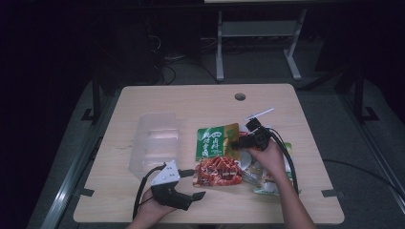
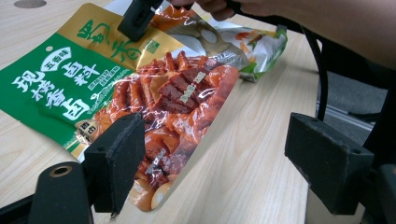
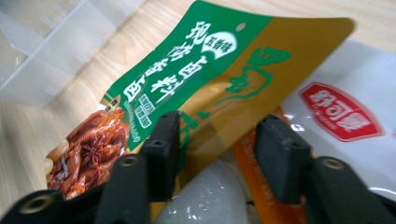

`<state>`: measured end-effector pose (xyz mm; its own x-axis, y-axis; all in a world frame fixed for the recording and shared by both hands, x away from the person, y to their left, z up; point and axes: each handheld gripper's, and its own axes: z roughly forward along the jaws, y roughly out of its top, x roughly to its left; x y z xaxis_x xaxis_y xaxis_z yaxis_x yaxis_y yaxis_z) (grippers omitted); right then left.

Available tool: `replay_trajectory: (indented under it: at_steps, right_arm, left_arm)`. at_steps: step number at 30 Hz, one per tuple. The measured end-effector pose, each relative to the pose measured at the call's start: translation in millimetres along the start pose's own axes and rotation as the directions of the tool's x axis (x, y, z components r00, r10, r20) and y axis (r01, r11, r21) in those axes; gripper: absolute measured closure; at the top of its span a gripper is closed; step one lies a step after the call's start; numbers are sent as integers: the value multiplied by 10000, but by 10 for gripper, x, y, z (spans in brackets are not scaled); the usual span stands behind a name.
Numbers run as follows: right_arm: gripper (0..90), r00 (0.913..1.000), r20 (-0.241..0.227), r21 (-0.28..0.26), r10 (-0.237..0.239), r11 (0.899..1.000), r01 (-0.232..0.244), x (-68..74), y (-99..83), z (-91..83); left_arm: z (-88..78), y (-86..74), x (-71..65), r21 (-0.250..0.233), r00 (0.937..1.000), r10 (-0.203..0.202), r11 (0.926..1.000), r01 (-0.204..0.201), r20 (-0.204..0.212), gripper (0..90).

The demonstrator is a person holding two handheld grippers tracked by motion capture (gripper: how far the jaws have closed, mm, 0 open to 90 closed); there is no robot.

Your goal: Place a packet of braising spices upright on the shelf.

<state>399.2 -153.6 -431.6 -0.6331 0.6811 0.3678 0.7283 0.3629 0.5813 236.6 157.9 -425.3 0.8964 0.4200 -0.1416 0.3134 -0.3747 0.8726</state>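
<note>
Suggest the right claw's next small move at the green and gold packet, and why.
Probably close the right claw the rest of the way on the green and gold packet: the packet's gold edge sits between the jaws, with a gap still showing at one pad. The left claw waits open by the red packet.

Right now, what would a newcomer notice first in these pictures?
The green and gold packet near the table's middle, its edge between the right hand-held gripper's jaws. Next, the red snack packet just below it, before the open left hand-held gripper, and the clear plastic box at the left.

Clear bin (image 1: 154,141) left of packets (image 1: 217,141) on table (image 1: 191,102)
</note>
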Motion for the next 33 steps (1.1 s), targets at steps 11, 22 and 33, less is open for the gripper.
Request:
replay_trajectory:
  at_steps: [11,22,33]
  right_arm:
    - [895,9983,-492,-515,-305,9983,280,67,-60,-23]
    - [900,9947,-46,-1645,-1023,9813,1001,237,-180,-418]
    - [900,9857,518,-2327,-1602,9579,1679,384,-272,-779]
  left_arm:
    - [39,-2,-37,13,9996,-19,10000,19,264,224]
    - [37,160,-50,35,9964,-846,9964,846,-17,243]
    - [356,361,101,-51,9867,-1510,9885,1510,-607,204]
